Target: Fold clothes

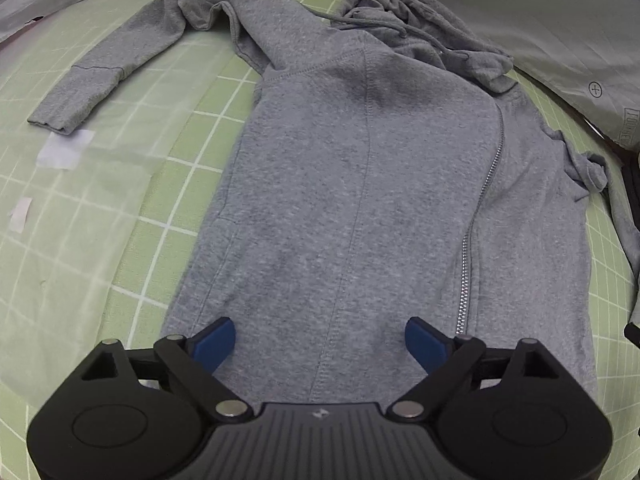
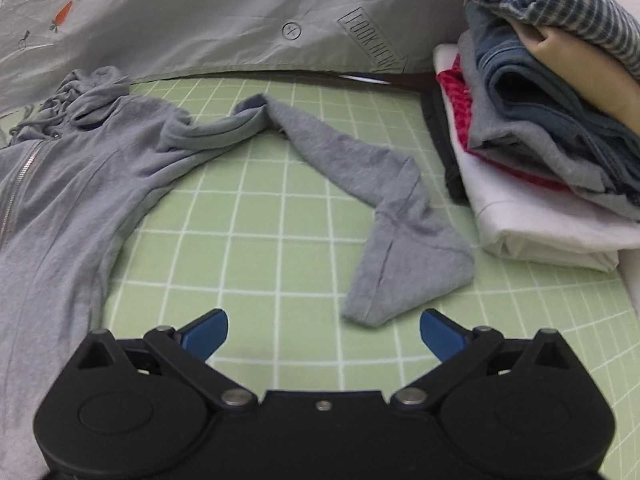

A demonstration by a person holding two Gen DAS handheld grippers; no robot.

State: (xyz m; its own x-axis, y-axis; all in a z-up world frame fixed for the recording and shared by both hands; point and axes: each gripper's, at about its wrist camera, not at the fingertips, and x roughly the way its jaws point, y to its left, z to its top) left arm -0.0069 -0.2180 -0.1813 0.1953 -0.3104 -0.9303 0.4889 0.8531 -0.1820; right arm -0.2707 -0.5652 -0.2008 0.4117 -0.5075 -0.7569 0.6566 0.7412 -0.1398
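Observation:
A grey zip hoodie (image 1: 360, 184) lies spread flat on the green grid mat (image 1: 120, 208), hood (image 1: 420, 20) bunched at the far end, zipper (image 1: 472, 232) running down its right half. Its left sleeve (image 1: 108, 64) stretches out to the far left. My left gripper (image 1: 320, 340) is open and empty above the hoodie's near hem. In the right wrist view the hoodie's body (image 2: 60, 184) is at the left and its right sleeve (image 2: 360, 184) bends across the mat. My right gripper (image 2: 324, 334) is open and empty, just short of the sleeve's cuff (image 2: 384, 296).
A stack of folded clothes (image 2: 540, 140) stands on the right edge of the mat (image 2: 260, 240). A pale grey sheet (image 2: 200, 12) lies along the far side. Pieces of white tape (image 1: 64, 148) sit on the mat at the left.

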